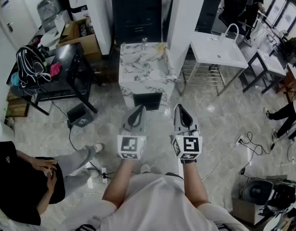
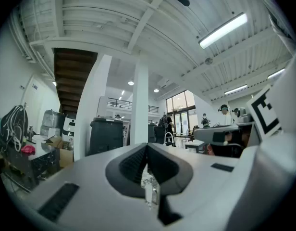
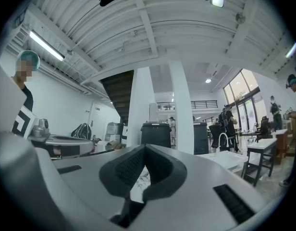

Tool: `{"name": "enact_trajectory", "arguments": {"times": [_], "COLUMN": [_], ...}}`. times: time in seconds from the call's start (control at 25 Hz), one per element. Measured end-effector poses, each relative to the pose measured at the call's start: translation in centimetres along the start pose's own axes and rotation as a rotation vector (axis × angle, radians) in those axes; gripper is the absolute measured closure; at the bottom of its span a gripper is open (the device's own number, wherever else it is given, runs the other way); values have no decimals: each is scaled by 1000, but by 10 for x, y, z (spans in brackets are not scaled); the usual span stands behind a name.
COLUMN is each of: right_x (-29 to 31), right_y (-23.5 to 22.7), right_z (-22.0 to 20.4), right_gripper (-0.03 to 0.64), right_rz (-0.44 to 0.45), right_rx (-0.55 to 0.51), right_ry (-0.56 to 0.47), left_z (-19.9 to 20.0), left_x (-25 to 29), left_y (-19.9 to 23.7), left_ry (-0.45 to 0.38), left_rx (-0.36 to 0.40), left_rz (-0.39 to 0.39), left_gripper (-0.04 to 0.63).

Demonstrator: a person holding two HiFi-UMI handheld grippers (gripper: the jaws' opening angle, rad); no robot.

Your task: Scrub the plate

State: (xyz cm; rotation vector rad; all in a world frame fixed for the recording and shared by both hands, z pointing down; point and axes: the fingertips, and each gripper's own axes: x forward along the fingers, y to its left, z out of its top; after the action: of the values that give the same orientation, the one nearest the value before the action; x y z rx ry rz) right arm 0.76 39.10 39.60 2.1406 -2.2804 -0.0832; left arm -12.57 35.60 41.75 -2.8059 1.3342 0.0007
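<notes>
The left hand-held gripper [image 1: 138, 112] and the right hand-held gripper [image 1: 181, 109] are grey, smooth and tapered, and both have their jaws closed on nothing. The glossy veined floor [image 1: 220, 114] lies open ahead. Beyond it stands a rectangular white marble tabletop [image 1: 133, 64]; I cannot make out a plate on it.

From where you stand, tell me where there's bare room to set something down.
The marble counter straight ahead is mostly bare along its left and front edges. The white table to its right is bare in front of the tap. The black table on the left is crowded with bags and cables.
</notes>
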Motion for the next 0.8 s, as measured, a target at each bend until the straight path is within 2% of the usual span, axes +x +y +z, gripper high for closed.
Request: {"name": "enact_trajectory", "arguments": {"times": [0.2,0.36,0.44,0.6,0.8], "right_x": [20,38,49,74,137], "right_y": [31,34,36,31,11], "right_z": [-15,-20,-20,-20,-18], "right_gripper": [609,609,609,609,609], "right_rz": [53,59,62,99,152], "right_rx": [-16,-14,0,77,123], "right_ry": [35,47,36,-24,-68], "left_z": [-12,-23,-24,-22,-28], "left_x": [1,10,14,30,81], "left_y": [32,39,44,58,71], "left_ry": [5,33,34,9,37], "left_rx": [-15,-55,-82,-104,-81], "left_rz": [37,8,-1,46,51], "left_gripper": [584,584,584,584,584]}}
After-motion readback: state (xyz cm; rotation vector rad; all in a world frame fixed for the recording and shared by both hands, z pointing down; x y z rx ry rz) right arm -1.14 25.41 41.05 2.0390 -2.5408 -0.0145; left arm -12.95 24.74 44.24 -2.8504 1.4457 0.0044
